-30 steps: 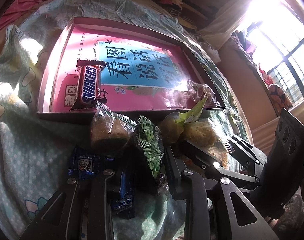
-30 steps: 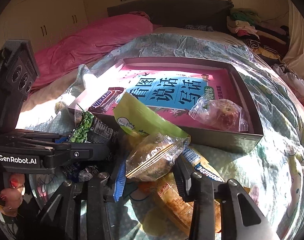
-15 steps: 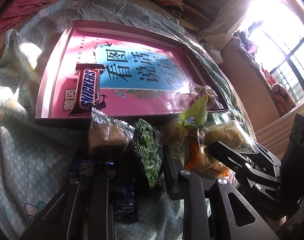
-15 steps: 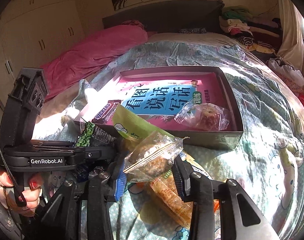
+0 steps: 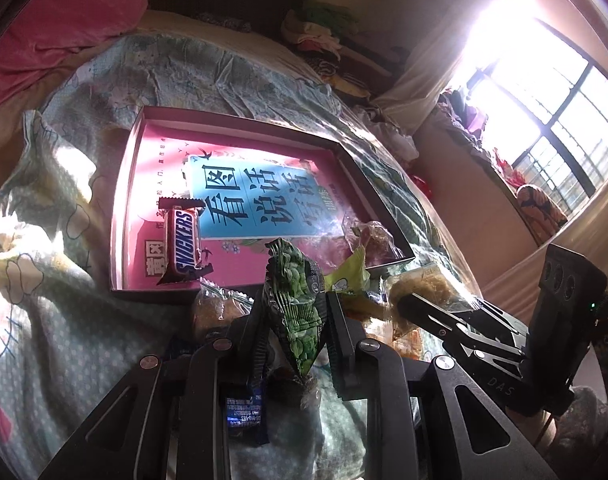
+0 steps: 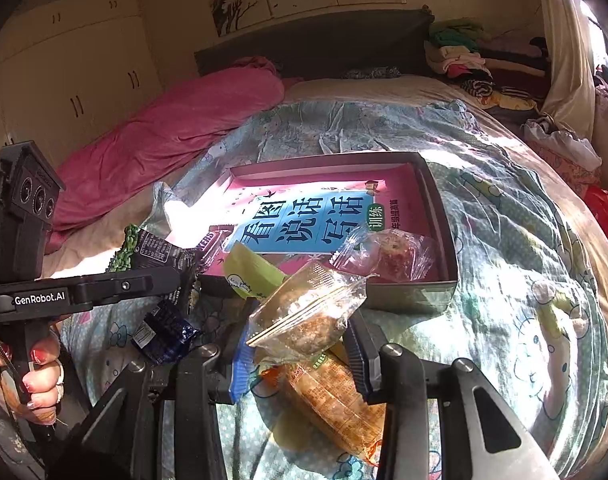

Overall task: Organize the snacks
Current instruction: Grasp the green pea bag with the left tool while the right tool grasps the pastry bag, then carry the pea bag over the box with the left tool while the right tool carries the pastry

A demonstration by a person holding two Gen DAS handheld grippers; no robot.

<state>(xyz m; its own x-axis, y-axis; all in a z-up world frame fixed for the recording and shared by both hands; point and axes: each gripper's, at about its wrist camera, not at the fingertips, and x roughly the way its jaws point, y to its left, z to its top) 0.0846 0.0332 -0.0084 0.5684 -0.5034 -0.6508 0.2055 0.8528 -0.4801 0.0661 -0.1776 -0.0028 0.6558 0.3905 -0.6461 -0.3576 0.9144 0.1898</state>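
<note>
My left gripper (image 5: 294,334) is shut on a green pea snack packet (image 5: 298,304), held above the bed before the pink box (image 5: 120,216). The packet also shows in the right wrist view (image 6: 144,250). My right gripper (image 6: 300,340) is shut on a clear-wrapped cake (image 6: 308,312), lifted above the snack pile. The box holds a Snickers bar (image 5: 182,242) at its near left and a clear-wrapped red pastry (image 6: 388,254) at its near right corner.
Loose snacks lie on the patterned bedspread (image 6: 524,300) before the box: an orange packet (image 6: 336,396), a dark blue packet (image 6: 164,332), a yellow-green packet (image 6: 252,272), a clear-wrapped cake (image 5: 216,312). A pink quilt (image 6: 176,132) lies far left.
My left gripper closed on the green pea packet and lifted it. My right gripper rose and drew back with the clear-wrapped cake still in it.
</note>
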